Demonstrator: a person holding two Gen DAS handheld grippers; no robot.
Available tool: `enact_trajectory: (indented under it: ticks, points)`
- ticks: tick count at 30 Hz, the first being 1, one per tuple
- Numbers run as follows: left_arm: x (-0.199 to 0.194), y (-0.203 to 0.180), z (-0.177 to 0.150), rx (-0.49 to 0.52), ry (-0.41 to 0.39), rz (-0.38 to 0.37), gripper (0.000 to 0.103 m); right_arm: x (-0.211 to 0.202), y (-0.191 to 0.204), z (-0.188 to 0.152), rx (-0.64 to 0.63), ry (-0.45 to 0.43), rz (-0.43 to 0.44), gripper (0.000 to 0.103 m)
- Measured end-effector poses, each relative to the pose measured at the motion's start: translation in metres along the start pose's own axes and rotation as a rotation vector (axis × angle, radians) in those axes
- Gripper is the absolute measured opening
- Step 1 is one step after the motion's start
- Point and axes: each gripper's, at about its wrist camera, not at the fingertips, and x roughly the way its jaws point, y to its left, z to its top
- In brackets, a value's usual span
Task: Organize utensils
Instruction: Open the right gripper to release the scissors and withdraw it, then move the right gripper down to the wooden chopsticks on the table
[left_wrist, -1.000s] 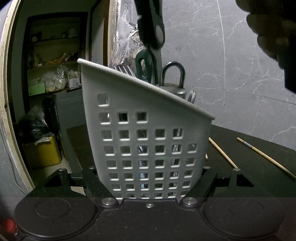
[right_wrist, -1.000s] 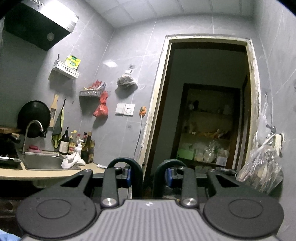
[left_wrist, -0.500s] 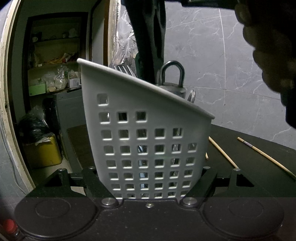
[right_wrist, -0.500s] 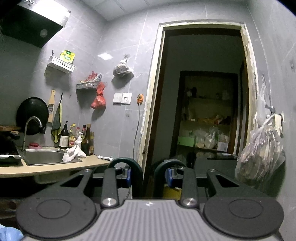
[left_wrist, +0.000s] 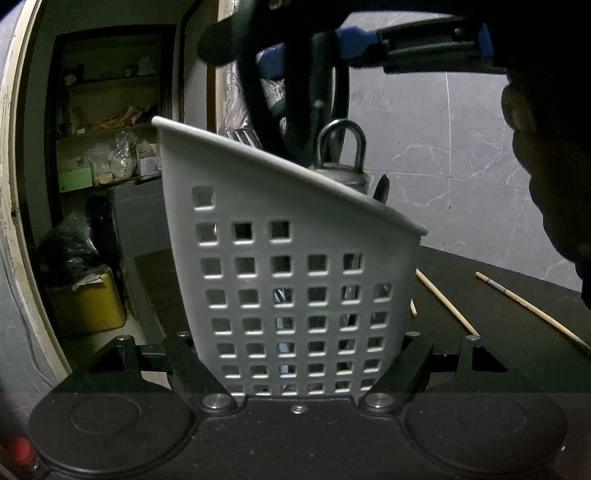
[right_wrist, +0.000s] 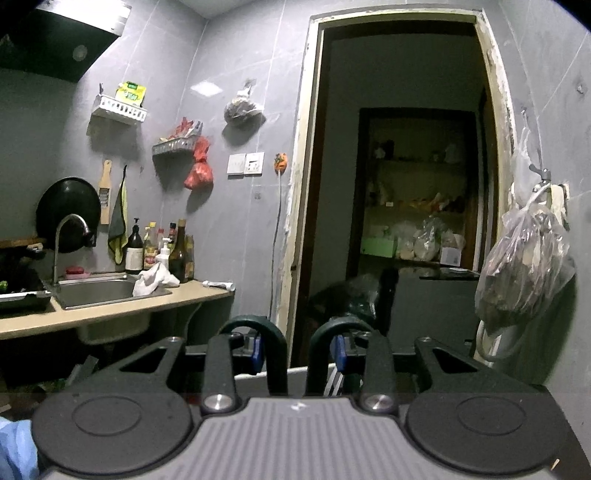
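Note:
A white perforated utensil basket (left_wrist: 295, 236) stands on the dark table, and my left gripper (left_wrist: 301, 350) is shut on its lower sides. Inside it are a metal tool with a ring handle (left_wrist: 341, 147), slotted metal tines (left_wrist: 240, 136) and a dark tip (left_wrist: 382, 188). My right gripper (left_wrist: 314, 48) hangs over the basket, and the scissors (left_wrist: 295, 110) it grips reach down behind the rim. In the right wrist view the two dark green handle loops (right_wrist: 258, 332) stand between the right gripper's (right_wrist: 297, 347) blue pads. Its jaws are opening. The blades are hidden.
Two long chopsticks (left_wrist: 443, 302) (left_wrist: 528, 314) and a short piece (left_wrist: 413, 308) lie on the dark table right of the basket. A person's hand (left_wrist: 546, 155) fills the right edge. Beyond are a doorway (right_wrist: 406, 184), a sink counter (right_wrist: 110, 295) and a hanging plastic bag (right_wrist: 524, 258).
My right gripper has come down over the basket, lowering the scissors from above the rim into it. The person's hand now fills more of the left wrist view. The basket and left gripper stayed still.

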Motion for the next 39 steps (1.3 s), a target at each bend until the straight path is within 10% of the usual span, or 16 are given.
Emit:
enact_trajectory:
  ticks: [10,24,39]
  points:
    - [-0.001,0.003,0.000,0.000,0.003,0.001,0.078,0.008,0.004,-0.011,-0.008,0.079,0.035,0.048]
    - [-0.001,-0.001,-0.001,0.005,0.005,0.003,0.078,-0.034,-0.009,-0.017,0.071,0.058,0.063,0.094]
    - [0.000,0.000,-0.001,0.011,0.011,-0.003,0.078,-0.100,-0.045,-0.092,0.243,0.181,-0.304,0.103]
